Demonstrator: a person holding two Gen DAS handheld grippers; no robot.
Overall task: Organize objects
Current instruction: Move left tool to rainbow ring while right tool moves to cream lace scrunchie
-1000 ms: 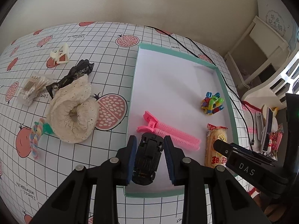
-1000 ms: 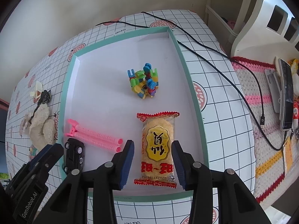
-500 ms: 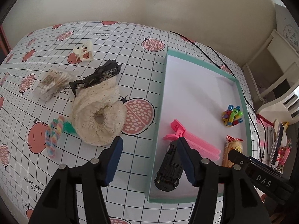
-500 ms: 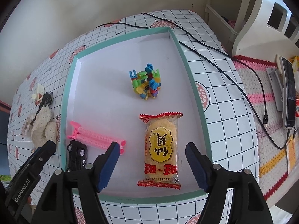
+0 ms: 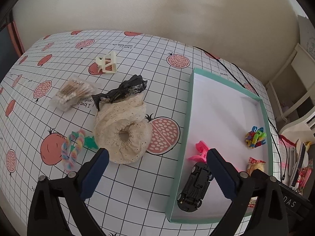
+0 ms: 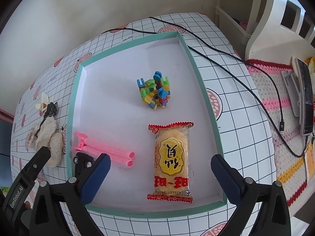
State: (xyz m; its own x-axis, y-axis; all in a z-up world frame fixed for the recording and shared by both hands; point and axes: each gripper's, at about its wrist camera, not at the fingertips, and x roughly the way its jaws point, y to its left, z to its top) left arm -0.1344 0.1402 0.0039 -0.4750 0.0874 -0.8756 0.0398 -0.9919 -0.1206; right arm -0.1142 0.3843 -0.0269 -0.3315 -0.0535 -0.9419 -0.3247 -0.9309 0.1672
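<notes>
Left wrist view: left gripper [image 5: 156,165] spread wide and holding nothing, poised above the tablecloth [image 5: 137,59] near the tray's [image 5: 186,118] left wall. Already inside the tray: black toy car [image 5: 195,188] in the near left corner, pink hair clip [image 5: 198,151] just beyond it, colourful block cluster [image 5: 255,139] and snack packet [image 5: 255,166] toward the right wall. Left outside, by the look of it: cream lace scrunchie [image 5: 123,135], black wrapper [image 5: 120,92] touching its far edge, pastel braided tie [image 5: 71,149] just beside it, cotton swab pack [image 5: 73,92], cream claw clip [image 5: 107,64]. Roughly half done, judging by the count. Right wrist view: right gripper [image 6: 160,172] likewise wide open and empty, straddling the snack packet [image 6: 170,163] without touching it. Shown here only: full length of the pink hair clip [image 6: 104,150], printed face of the packet, black cable [image 6: 216,59] along the tray's right side. Not clear here: the swabs and braided tie; scrunchie [image 6: 49,137] barely visible at the left.
</notes>
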